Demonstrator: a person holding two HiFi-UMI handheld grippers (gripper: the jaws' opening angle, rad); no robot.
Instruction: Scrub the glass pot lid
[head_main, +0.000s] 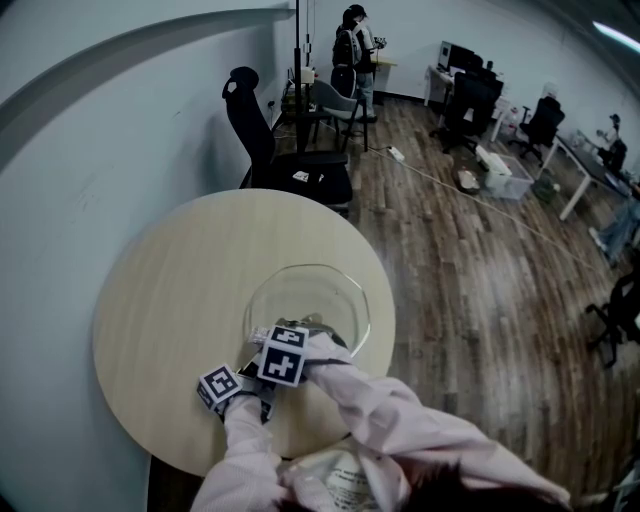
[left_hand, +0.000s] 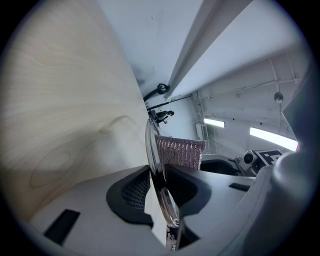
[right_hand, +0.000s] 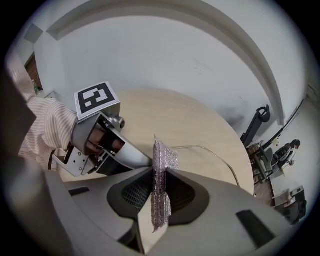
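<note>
Both grippers side by side, both loaded.
Left gripper (left_hand: 161, 187) near level, jaws clamped on glass lid (left_hand: 150, 145) rim; right gripper (right_hand: 159, 195) pitched steeply down, jaws pinching mesh scrub pad (right_hand: 164, 159).

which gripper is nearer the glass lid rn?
Left. The left gripper is clamped on the rim of the glass lid. The right gripper grips a mesh scrub cloth right beside the lid; whether the cloth touches the glass is unclear.

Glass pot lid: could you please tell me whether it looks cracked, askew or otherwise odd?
Nothing stands out. The glass pot lid looks whole, its rim clamped in the left gripper, while the right gripper holds a mesh scrubbing cloth.
</note>
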